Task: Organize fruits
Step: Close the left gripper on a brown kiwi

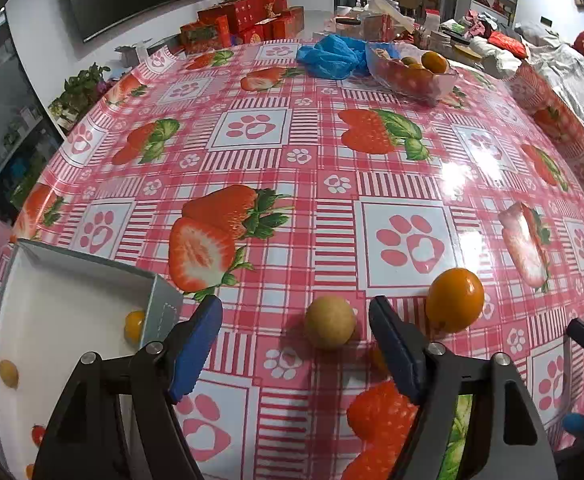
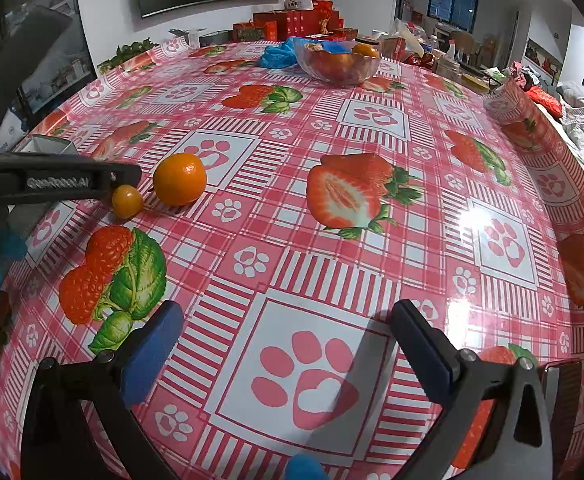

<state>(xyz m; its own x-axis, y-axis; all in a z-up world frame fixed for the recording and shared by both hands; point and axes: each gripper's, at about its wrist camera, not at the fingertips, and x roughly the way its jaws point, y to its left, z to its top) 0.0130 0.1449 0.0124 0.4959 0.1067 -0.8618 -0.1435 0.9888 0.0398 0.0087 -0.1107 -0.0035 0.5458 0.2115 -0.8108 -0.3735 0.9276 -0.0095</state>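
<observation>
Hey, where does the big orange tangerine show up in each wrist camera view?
Left wrist: tangerine lower right, just right of the left gripper.
Right wrist: tangerine left of centre, beside the small yellow fruit.
Shared landmark: glass fruit bowl at the table's far edge.

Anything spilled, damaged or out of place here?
Nothing spilled or damaged. Two fruits sit loose on the tablecloth: a small yellow fruit between the open left claw and a larger orange beside it, outside the white box.
</observation>
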